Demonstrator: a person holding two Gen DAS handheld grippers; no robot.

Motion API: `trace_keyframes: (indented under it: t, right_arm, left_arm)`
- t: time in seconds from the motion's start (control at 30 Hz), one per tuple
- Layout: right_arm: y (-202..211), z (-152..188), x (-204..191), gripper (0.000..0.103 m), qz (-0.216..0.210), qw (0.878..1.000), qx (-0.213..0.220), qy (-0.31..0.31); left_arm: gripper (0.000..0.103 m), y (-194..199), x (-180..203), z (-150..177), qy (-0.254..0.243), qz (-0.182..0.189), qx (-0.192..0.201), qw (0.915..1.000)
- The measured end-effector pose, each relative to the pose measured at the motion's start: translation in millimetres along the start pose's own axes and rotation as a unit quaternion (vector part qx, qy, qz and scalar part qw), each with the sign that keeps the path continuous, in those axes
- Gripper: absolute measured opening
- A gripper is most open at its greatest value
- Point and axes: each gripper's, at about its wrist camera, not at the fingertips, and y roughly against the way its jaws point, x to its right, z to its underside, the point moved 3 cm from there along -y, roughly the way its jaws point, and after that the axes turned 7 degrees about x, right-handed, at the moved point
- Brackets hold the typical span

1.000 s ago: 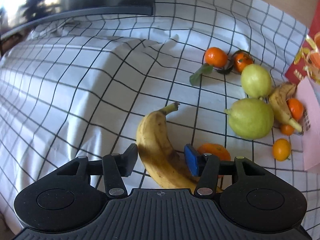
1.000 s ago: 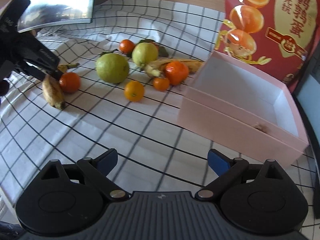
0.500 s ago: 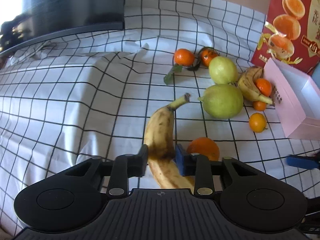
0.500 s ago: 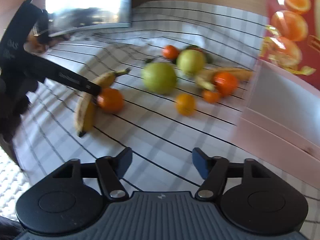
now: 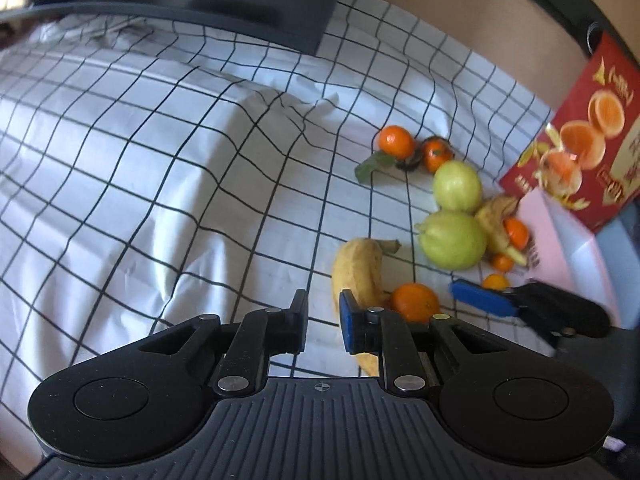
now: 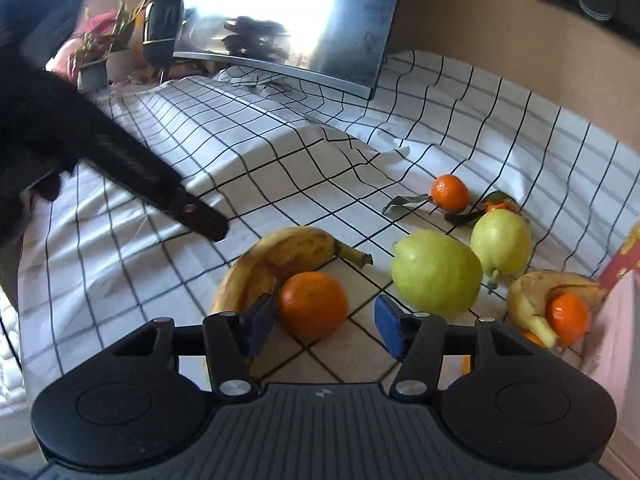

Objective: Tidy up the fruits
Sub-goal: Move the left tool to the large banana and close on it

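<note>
Bright daylight glares off the far monitor (image 6: 288,24); soft shadows cross the checked cloth (image 5: 160,160); fisheye edges bend, perhaps motion-blurred.

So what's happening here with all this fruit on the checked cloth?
A person is sorting fruit with two tools. The left hand-held gripper is shut with nothing between its pads; the spotted yellow banana lies just to its right, ungripped. The right hand-held gripper has just been closing around the large orange mandarin, which sits between its fingers beside the banana, though a gap shows on one side. Two green pears, smaller oranges and a second banana lie near the pink box.
</note>
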Motion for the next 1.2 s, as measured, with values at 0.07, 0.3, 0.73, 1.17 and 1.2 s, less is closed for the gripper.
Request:
trace_keyframes:
  t: [0.07, 0.3, 0.73, 1.17, 1.2]
  right_arm:
    - [-7.9, -1.9, 6.7, 0.055, -0.013, 0.999, -0.007, -0.028]
    - [-18.9, -2.1, 25.1, 0.042, -0.069, 0.992, -0.022, -0.108]
    - [57.8, 39.5, 55.6, 0.042, 0.035, 0.988, -0.027, -0.146]
    - [78.2, 58.4, 48.2, 0.042, 0.066, 0.99, -0.025, -0.123]
    - [79.0, 58.6, 47.8, 0.042, 0.066, 0.99, -0.025, -0.122]
  left_arm:
    - [0.021, 1.1, -1.7, -0.7, 0.023, 0.015, -0.002, 0.9996]
    - [0.022, -6.6, 18.5, -4.7, 0.02, 0.003, -0.002, 0.9998]
    - [0.027, -21.6, 65.2, 6.8, -0.078, -0.079, -0.004, 0.9938]
    - [0.069, -40.5, 80.4, 19.0, -0.141, -0.146, -0.011, 0.9791]
    - [0.071, -42.8, 74.8, 17.5, -0.135, -0.151, -0.014, 0.9792]
